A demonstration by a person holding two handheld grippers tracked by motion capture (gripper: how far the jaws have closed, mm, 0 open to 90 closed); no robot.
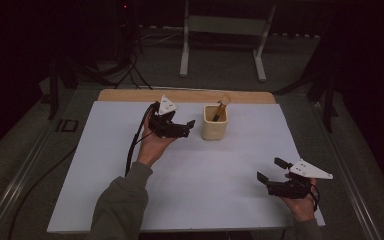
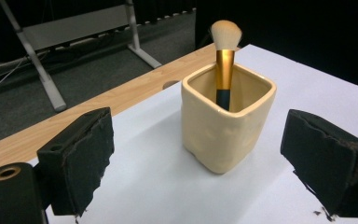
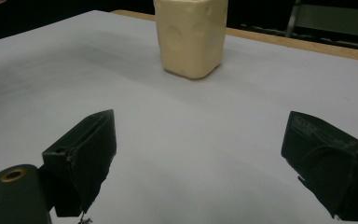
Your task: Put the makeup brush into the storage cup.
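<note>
Inside the cream cup (image 2: 227, 127), from the left gripper view, a gold-handled brush (image 2: 224, 65).

A cream pot (image 2: 226, 123) stands upright on the white table cover (image 1: 190, 175), toward the far edge, close to the strip of bare wood there. It is squarish with rounded corners, glossy, slightly dimpled on its sides, and open at the top. A makeup brush (image 2: 224, 60) stands inside it, handle down, leaning against the far wall. The dark handle disappears into the pot; a gold metal band and a pale, fluffy, rounded head stick out above the rim.
</note>
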